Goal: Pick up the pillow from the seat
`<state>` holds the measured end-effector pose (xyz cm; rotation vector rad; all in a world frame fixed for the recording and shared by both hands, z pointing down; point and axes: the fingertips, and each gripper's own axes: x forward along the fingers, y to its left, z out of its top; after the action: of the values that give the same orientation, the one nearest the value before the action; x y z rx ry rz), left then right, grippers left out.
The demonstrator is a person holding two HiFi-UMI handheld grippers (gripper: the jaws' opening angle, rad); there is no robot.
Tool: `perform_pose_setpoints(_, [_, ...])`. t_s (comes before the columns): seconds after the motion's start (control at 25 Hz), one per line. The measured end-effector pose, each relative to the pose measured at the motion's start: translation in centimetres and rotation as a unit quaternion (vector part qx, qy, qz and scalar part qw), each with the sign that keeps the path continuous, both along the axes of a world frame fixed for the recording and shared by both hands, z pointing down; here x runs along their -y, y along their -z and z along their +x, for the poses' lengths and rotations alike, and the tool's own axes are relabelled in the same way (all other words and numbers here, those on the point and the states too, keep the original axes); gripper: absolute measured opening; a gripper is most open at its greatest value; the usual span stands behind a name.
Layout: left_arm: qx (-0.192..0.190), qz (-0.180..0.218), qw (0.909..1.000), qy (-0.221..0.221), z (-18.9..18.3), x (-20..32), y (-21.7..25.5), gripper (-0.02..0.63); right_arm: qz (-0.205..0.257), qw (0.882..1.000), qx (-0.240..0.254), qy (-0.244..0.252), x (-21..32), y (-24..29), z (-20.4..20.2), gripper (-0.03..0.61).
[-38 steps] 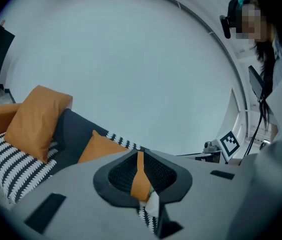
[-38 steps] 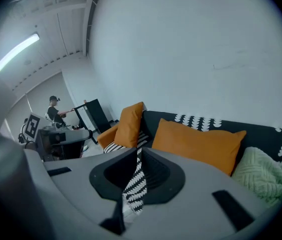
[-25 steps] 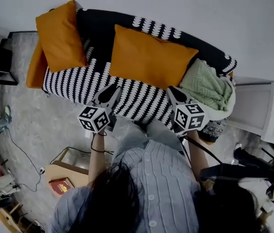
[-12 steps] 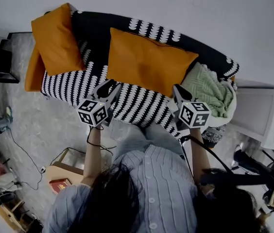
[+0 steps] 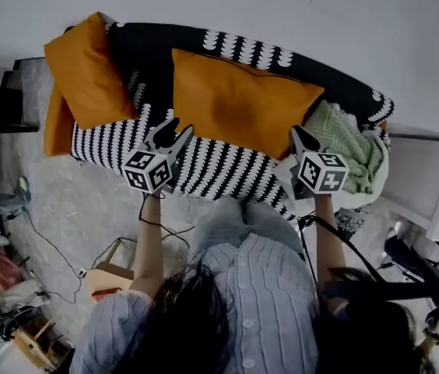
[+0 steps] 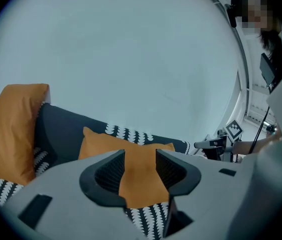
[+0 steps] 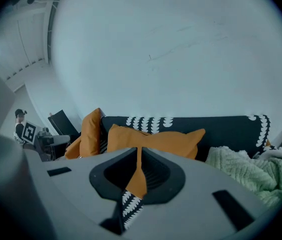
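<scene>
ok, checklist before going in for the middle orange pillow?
1. Middle pillow uncovered, leaning on the sofa back: ok.
2. Left gripper jaws opening, nothing between them: ok.
3. Right gripper jaws together, would need opening to grip: not ok.
4. Both grippers short of the pillow, no contact: ok.
5. Green blanket clear of the pillow's right corner: cannot tell.

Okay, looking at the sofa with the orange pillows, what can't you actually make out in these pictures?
Left gripper view: bottom edge of the middle pillow, behind the left hand-held gripper, whose jaws are opening, empty.
Head view: the sofa seat beneath the green blanket, covered by it.
Head view: floor clutter at the left edge, cut off and too small to name.
</scene>
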<state>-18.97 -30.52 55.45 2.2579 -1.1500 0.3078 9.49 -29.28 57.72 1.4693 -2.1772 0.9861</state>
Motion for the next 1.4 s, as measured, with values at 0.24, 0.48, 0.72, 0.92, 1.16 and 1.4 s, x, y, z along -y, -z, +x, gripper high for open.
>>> perform_pose_setpoints(0.24, [0.008, -0.019, 0.9996, -0.020, 1.2, 3.4, -2.2, 0.193, -0.020, 1.000, 0.003, -0.008, 1.7, -2.2, 1.8, 0.037])
perform_pose_setpoints(0.48, [0.033, -0.031, 0.9981, -0.041, 0.9, 6.6, -4.3, 0.216, -0.032, 0.999, -0.007, -0.006, 3.3, -3.9, 3.6, 0.037])
perform_pose_setpoints(0.72, [0.055, -0.044, 0.9966, -0.042, -0.7, 10.7, -6.5, 0.229, -0.040, 0.999, -0.010, -0.027, 6.1, -5.4, 6.2, 0.038])
perform_pose_setpoints(0.92, [0.064, -0.060, 0.9956, -0.033, -2.2, 13.0, -8.2, 0.232, -0.048, 0.997, 0.006, -0.053, 7.6, -6.5, 8.0, 0.092])
perform_pose_setpoints(1.16, [0.057, -0.087, 0.9945, -0.017, -3.7, 15.6, -10.5, 0.247, -0.065, 0.995, 0.017, -0.068, 8.4, -8.7, 8.8, 0.187])
perform_pose_setpoints(1.4, [0.029, -0.107, 0.9936, 0.018, -4.8, 18.1, -12.2, 0.272, -0.082, 0.988, 0.066, -0.115, 9.3, -10.7, 9.7, 0.273])
